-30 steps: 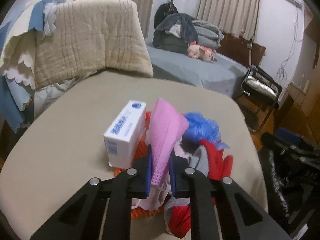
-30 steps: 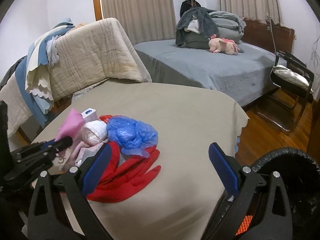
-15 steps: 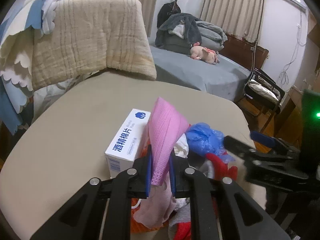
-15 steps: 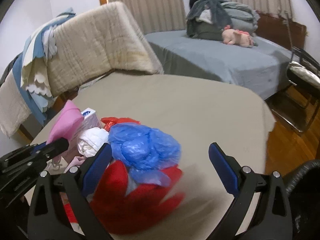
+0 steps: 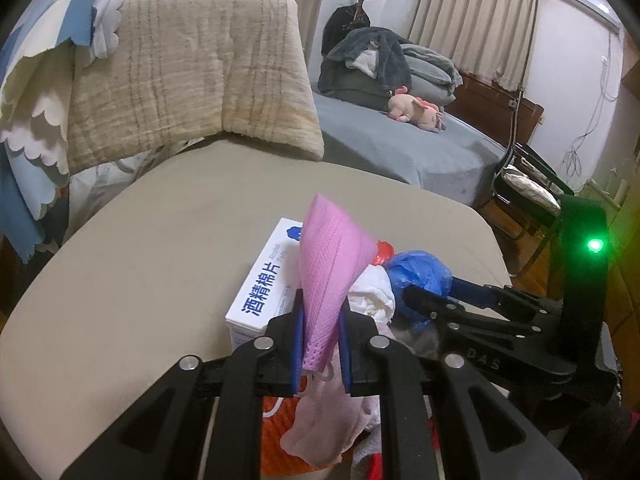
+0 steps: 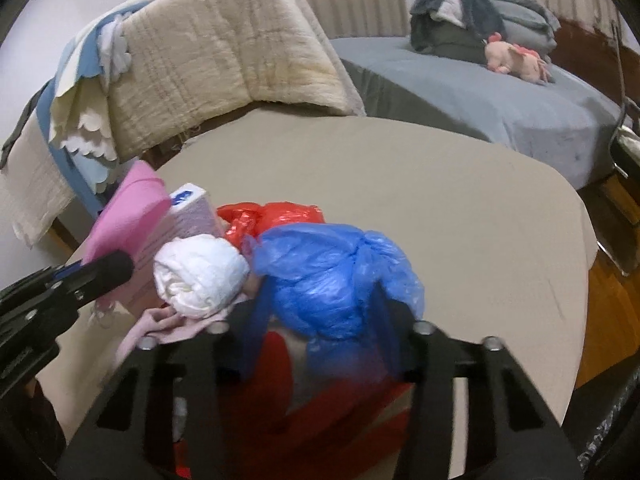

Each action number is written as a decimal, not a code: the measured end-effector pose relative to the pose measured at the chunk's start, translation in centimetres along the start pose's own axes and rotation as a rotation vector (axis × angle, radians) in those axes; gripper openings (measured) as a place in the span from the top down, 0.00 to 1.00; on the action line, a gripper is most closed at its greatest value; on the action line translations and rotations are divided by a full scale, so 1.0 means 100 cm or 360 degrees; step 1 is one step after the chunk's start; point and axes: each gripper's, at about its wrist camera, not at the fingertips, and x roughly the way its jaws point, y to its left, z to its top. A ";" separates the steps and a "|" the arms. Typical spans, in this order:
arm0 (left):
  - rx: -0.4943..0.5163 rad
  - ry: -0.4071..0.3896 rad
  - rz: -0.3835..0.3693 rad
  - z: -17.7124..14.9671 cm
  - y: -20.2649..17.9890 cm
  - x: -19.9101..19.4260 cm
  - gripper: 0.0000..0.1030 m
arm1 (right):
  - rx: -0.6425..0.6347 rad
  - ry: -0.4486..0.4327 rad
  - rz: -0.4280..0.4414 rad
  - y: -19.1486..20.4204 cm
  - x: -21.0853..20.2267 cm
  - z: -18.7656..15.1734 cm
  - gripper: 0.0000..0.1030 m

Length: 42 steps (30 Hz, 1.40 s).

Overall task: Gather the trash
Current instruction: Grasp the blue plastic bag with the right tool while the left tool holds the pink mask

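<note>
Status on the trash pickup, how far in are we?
Early. Nothing visibly binned yet. In hand: left gripper is shut on the pink mask; right gripper is closing around the blue plastic bag. Left on the table: white wad, red bag, alcohol pad box.

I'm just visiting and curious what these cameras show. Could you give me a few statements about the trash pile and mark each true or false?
1. The left hand-held gripper grips a pink pleated face mask. True.
2. The crumpled blue plastic bag lies on the floor. False: it sits on the beige-covered table, between the closing right hand-held gripper fingers.
3. The white cardboard box with blue print stands beside the mask. True.
4. The pink plush toy is in the pile. False: it lies on the grey bed.
</note>
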 end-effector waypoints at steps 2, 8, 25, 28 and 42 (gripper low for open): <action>0.0002 -0.0005 0.0002 0.001 0.000 0.000 0.86 | -0.0010 -0.0022 0.0007 0.001 -0.004 0.002 0.68; 0.0019 -0.0037 0.0003 0.007 -0.007 -0.007 0.86 | 0.0017 -0.0115 0.0050 -0.002 -0.031 0.009 0.76; 0.0063 0.0023 0.0029 -0.008 -0.023 -0.010 0.86 | 0.0067 -0.0008 -0.0018 -0.009 -0.046 -0.011 0.43; 0.0058 0.0018 0.0029 -0.007 -0.022 -0.008 0.86 | 0.0093 -0.0011 -0.0061 -0.016 -0.039 -0.008 0.26; 0.0027 0.0020 0.0031 -0.002 -0.017 0.000 0.86 | 0.0014 0.0111 0.0105 -0.008 -0.012 -0.004 0.62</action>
